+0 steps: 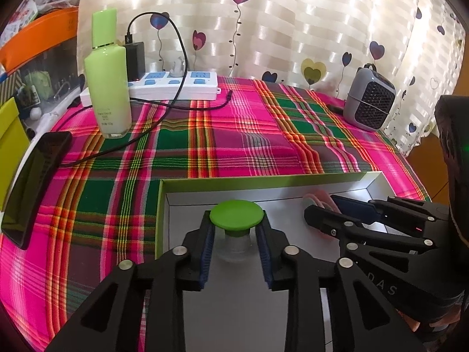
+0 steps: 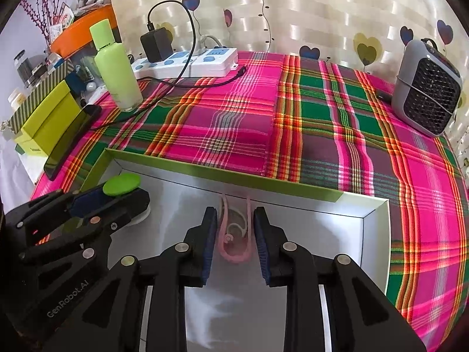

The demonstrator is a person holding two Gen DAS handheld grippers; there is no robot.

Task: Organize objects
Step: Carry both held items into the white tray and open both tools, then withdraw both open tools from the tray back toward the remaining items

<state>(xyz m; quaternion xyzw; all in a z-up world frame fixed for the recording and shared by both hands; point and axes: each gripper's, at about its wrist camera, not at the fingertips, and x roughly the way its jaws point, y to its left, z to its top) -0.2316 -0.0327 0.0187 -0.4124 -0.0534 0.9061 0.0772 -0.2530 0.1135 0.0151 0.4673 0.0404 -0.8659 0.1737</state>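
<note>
Closest to us, our left hand-held gripper (image 1: 236, 252) pinches a small clear bottle with a flat green cap (image 1: 236, 214), its blue ribbed pads (image 1: 206, 252) pressed against the frosted neck just under the cap. We judge the bottle light and stiff, with smooth plastic that could slip, so the neck below the overhanging cap is the sensible place to hold it. It hangs over the near left part of the shallow open box (image 1: 263, 180), a cardboard tray with a white inside and an olive-green rim, lying at the near edge of the bench.

Our right hand-held gripper (image 2: 234, 246) sits lower over the middle of the same box, jaws partly spread around a pink looped item (image 2: 234, 243), soft and rubbery by its look, perhaps a silicone ear hook or strap. The pads flank it closely; we cannot tell whether they touch it. It looks floppy and very light, best taken across both strands of the loop.

Beyond the box stretches the plaid cloth (image 2: 293, 111) covering the bench, woven in pink, green and red. A dark phone (image 1: 32, 187) lies along the left edge. Towards the far left corner stands a tall pale-green lotion bottle (image 1: 108, 76), glossy and probably heavier, best gripped around its body. Behind it a white power strip (image 1: 176, 86) carries a black charger (image 1: 134, 58) with a trailing cable. At the far right corner sits a small grey fan heater (image 2: 425, 85) with a black honeycomb grille.
</note>
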